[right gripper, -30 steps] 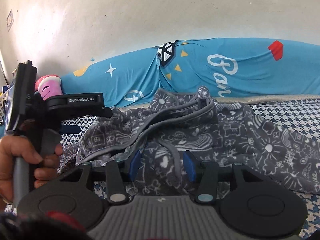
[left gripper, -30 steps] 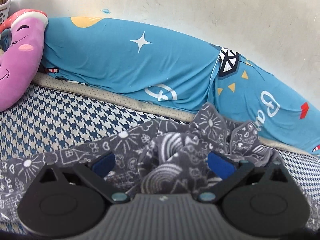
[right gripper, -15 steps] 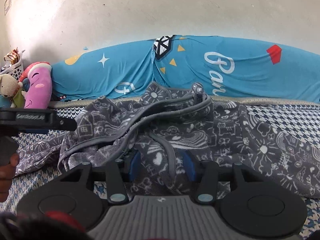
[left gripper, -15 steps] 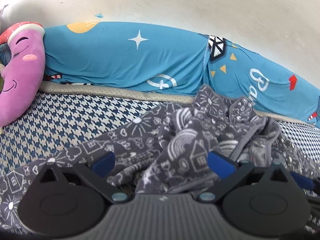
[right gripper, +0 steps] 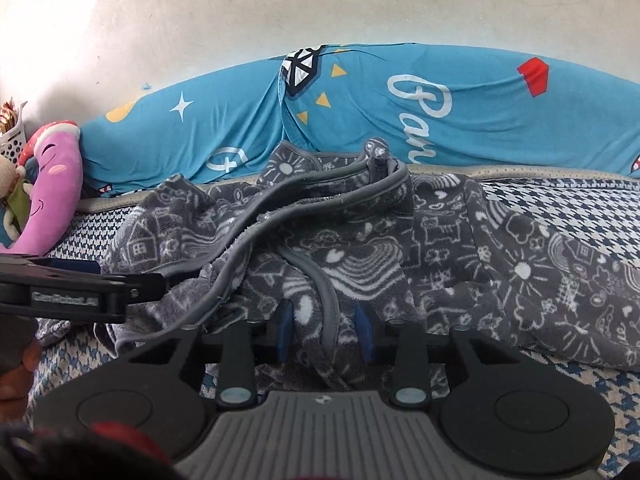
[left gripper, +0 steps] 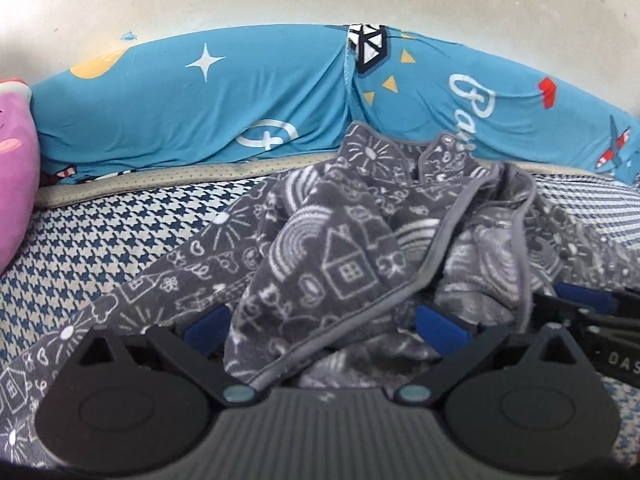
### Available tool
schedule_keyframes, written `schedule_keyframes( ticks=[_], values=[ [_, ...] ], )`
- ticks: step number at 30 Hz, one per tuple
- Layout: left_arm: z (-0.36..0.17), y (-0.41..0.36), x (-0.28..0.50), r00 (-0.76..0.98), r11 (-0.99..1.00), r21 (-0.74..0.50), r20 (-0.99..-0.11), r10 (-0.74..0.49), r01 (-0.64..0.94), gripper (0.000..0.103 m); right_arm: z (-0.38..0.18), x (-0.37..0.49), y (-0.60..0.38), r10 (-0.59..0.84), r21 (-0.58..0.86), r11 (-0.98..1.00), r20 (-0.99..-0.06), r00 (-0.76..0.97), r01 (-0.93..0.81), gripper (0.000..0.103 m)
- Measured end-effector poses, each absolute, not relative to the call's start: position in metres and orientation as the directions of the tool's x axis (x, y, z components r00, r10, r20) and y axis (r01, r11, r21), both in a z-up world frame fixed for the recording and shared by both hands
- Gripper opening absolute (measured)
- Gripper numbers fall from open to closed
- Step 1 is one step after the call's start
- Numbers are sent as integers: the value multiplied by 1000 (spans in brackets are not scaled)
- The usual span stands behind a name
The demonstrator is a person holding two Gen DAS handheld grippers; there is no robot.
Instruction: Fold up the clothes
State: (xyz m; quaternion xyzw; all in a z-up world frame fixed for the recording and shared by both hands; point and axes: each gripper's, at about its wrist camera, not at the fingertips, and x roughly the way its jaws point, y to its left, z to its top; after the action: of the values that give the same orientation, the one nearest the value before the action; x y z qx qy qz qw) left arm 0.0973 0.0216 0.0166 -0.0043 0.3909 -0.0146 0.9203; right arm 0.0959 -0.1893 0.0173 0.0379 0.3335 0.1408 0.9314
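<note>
A grey fleece garment (left gripper: 344, 264) with white doodle print and grey trim lies crumpled on the bed. My left gripper (left gripper: 323, 328) is open, its blue pads wide apart, with a fold and trimmed edge of the garment lying between them. My right gripper (right gripper: 325, 332) is shut on the grey garment (right gripper: 440, 240), a trimmed strip running between its narrow-set pads. The two tools are close: the right one's blue pad (left gripper: 584, 298) shows at the left wrist view's right edge. The left tool's black body (right gripper: 80, 292) shows at the right wrist view's left.
The bed cover (left gripper: 120, 240) is blue-and-white houndstooth. A long blue printed bolster (left gripper: 240, 100) lies along the white wall behind the garment. A pink plush toy (right gripper: 52, 184) and a white basket (right gripper: 14, 140) are at the far left. A hand (right gripper: 16, 372) holds the left tool.
My left gripper has swung right and come in close beside the right one, staying open over the garment. The right gripper keeps its hold; the garment has bunched up slightly.
</note>
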Motion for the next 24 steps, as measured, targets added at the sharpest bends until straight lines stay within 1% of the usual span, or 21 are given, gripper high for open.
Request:
schedule_keyframes(
  ticks=[4,12,14,15,18,19,21,24],
  values=[
    [15,20,104,706,999,7,-707,42,-52,103,24,93,-197,266,171,964,-582,769,-204,23],
    [25,35,107,739,984,23,-658,146,-174,103,40,84,-215,213,191,973,-509,834,-131,17],
    [25,42,110,735,979,19,-657,166,-204,103,44,84,-222,176,184,978,-499,849,-95,11],
    [25,46,111,730,976,16,-661,173,-217,103,46,83,-225,148,170,983,-494,857,-71,5],
    [25,58,110,717,966,18,-666,204,-258,103,49,83,-234,61,129,992,-486,872,3,5],
    [26,61,110,715,965,15,-668,205,-262,103,49,83,-240,56,147,989,-492,869,19,5],
    [27,65,110,710,962,15,-671,213,-274,103,49,84,-249,78,192,981,-504,860,23,5],
    [29,67,107,713,963,10,-670,206,-268,103,50,82,-255,138,248,969,-497,857,-12,5]
  ],
)
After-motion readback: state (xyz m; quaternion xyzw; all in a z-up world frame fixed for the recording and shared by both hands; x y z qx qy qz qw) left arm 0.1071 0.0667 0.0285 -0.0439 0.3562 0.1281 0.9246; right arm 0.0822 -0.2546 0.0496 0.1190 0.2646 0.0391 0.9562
